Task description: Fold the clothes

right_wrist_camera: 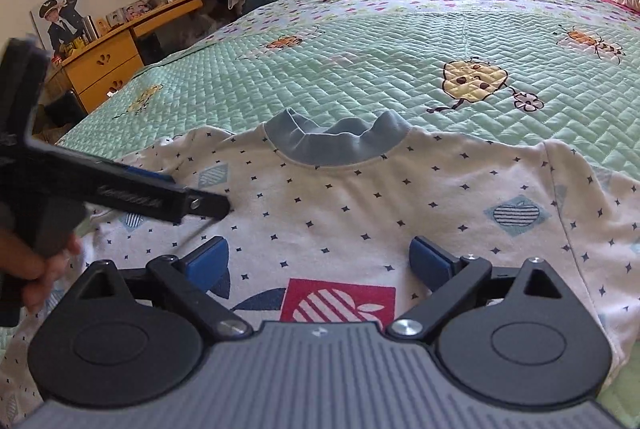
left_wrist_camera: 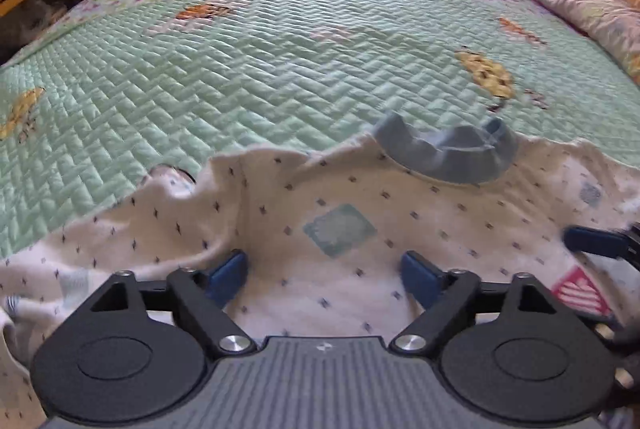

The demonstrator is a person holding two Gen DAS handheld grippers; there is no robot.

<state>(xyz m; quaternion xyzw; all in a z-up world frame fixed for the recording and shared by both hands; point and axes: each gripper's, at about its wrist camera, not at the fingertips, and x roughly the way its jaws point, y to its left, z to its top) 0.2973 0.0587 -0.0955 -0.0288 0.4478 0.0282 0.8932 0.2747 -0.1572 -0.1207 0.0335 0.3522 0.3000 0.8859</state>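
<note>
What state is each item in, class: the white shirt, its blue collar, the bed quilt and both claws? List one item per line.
White shirt: spread out on the quilt, unfolded, wrinkled toward its left sleeve.
Blue collar: crumpled, standing up, on the far side from the cameras.
Quilt: laid flat over the bed.
Left claw: open, holding nothing, over the shirt.
Right claw: open, holding nothing, over the shirt.

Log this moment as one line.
shirt: flat on bed, collar away | left hand-held gripper: open above shirt | right hand-held gripper: open above shirt
</note>
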